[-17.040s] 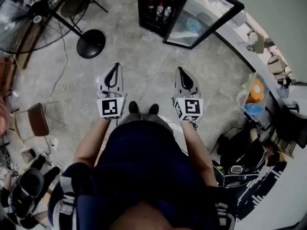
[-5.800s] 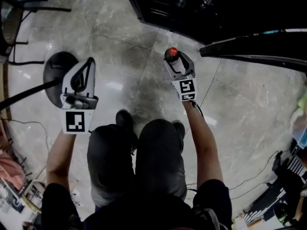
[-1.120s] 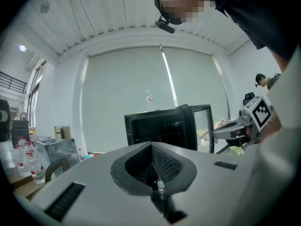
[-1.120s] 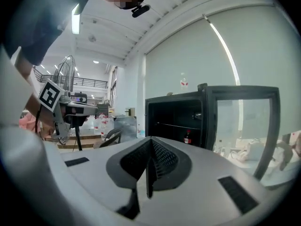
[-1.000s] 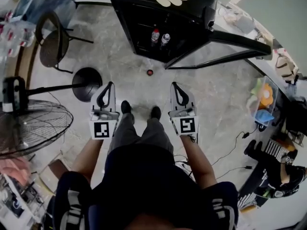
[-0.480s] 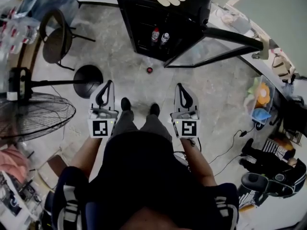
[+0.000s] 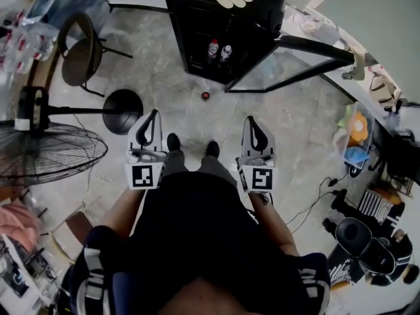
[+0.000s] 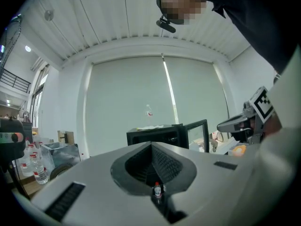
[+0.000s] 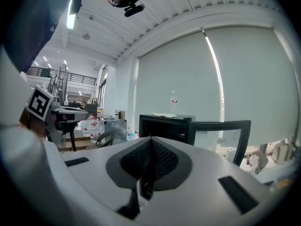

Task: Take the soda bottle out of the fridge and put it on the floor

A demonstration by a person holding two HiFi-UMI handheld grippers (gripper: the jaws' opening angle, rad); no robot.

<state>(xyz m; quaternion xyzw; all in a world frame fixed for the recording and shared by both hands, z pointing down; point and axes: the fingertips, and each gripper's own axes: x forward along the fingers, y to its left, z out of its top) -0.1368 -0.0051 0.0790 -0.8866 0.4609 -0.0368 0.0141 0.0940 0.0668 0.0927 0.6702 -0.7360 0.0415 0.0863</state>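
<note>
The soda bottle (image 7: 205, 96), clear with a red cap, stands upright on the grey floor just in front of the black fridge (image 7: 197, 18). Through the slit low between the left jaws it shows again as a small soda bottle (image 8: 157, 190). Two more bottles (image 7: 219, 50) stand inside the fridge. My left gripper (image 7: 153, 114) and right gripper (image 7: 252, 121) are held side by side in front of the person's body, well back from the bottle, both shut and empty. In the gripper views the left gripper (image 8: 151, 146) and right gripper (image 9: 150, 140) point level toward the fridge (image 9: 162, 125).
The fridge's glass door (image 7: 295, 61) stands open to the right. A fan's round base (image 7: 123, 111) and its cage (image 7: 46, 156) are at the left, a chair (image 7: 80, 51) behind them. Bags, cables and a box of bright things (image 7: 357, 133) line the right wall.
Both grippers have risen and drawn back toward the person's body, still shut. The soda bottle has stayed put on the floor.
</note>
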